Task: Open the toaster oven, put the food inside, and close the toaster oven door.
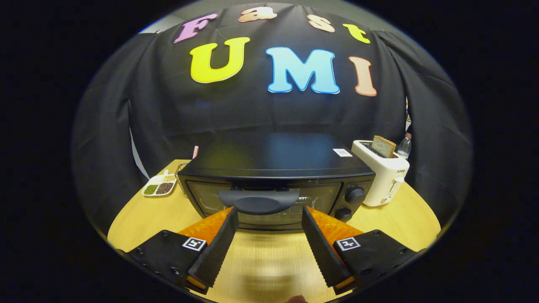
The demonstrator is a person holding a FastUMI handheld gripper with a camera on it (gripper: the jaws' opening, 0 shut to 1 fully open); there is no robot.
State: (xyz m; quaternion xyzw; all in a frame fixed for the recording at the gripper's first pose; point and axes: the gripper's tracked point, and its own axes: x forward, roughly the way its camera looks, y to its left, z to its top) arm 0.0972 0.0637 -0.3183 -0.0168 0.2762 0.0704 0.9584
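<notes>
- Fingers (pixel 219 248) of my gripper (pixel 269 216) are sitting nearest the lens, spread wide, gripping nothing; bare tabletop is showing between them.
- Square marker tags are sitting on the finger mounts, one per side.
- Fingertips are reaching up to the toaster oven (pixel 276 181), just below its door handle (pixel 259 201); I can't tell whether they are touching the door glass or just short of it.
- Handle is sitting above the gap between the two tips, not between the fingers.
- Oven door is sitting closed, handle along its top edge, glass below it; interior is too dark to read.
- Two knobs (pixel 354 195) are stacked on the oven's right panel, one above the other.
- Small white sticker (pixel 342 152) is sitting on the oven's top, near its right rear corner.
- Oven is standing on the wooden table (pixel 269 261), straight ahead of me and square to the fingers.
- White pop-up toaster (pixel 381 174) is standing just right of the oven, close beside it, with a slice of bread (pixel 383 146) poking out of a slot.
- Clear bottle (pixel 404 145) is standing behind the toaster, against the black cloth.
- Divided white tray (pixel 160 185) is lying left of the oven, near it but apart; compartments are holding green, dark and yellowish grains or beans.
- Thin pinkish stick-like item (pixel 195 152) is poking up behind the oven's left rear corner; too small to identify.
</notes>
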